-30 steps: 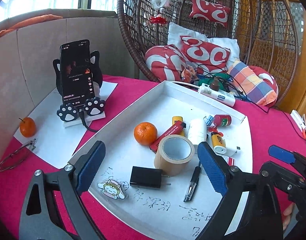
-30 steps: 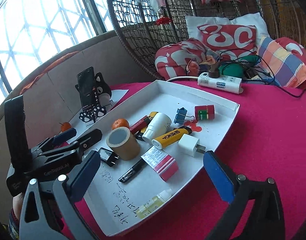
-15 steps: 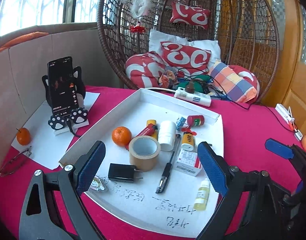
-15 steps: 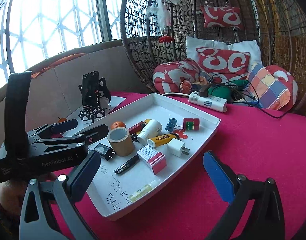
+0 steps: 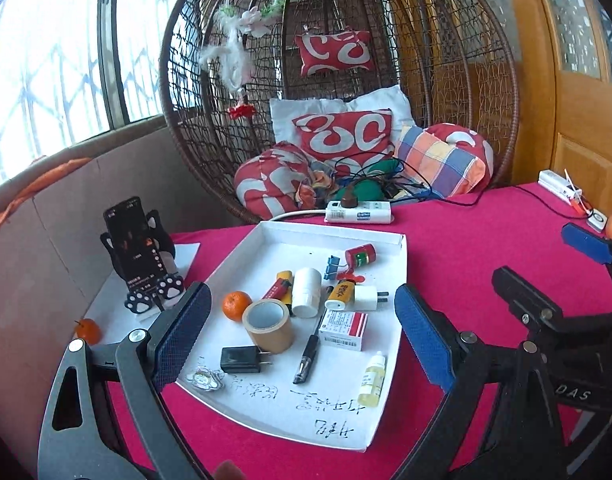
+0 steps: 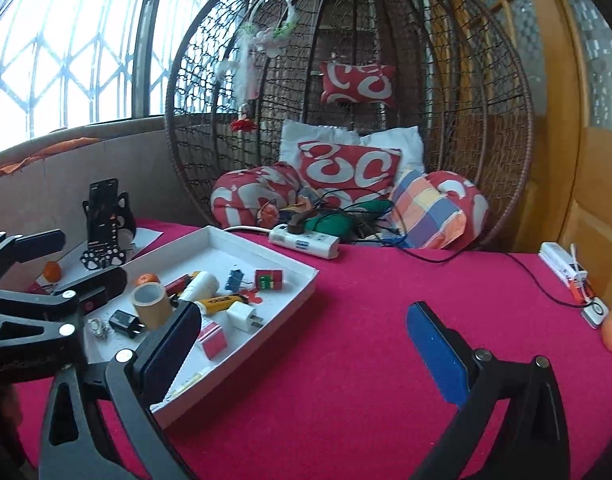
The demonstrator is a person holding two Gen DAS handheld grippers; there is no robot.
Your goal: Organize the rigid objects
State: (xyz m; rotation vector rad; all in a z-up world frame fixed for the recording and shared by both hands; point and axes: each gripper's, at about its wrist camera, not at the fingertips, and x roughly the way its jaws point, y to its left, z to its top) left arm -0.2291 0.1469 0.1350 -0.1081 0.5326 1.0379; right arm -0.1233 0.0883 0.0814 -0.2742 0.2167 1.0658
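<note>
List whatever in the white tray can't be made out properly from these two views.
- Dropper bottle: label print too small in the left wrist view; in the right wrist view the right gripper finger covers most of it.
- Medicine box: half hidden by that finger in the right wrist view.
- Handwriting on the white tray floor: upside down, illegible.
- Clear trinket: too small and glary to identify.
</note>
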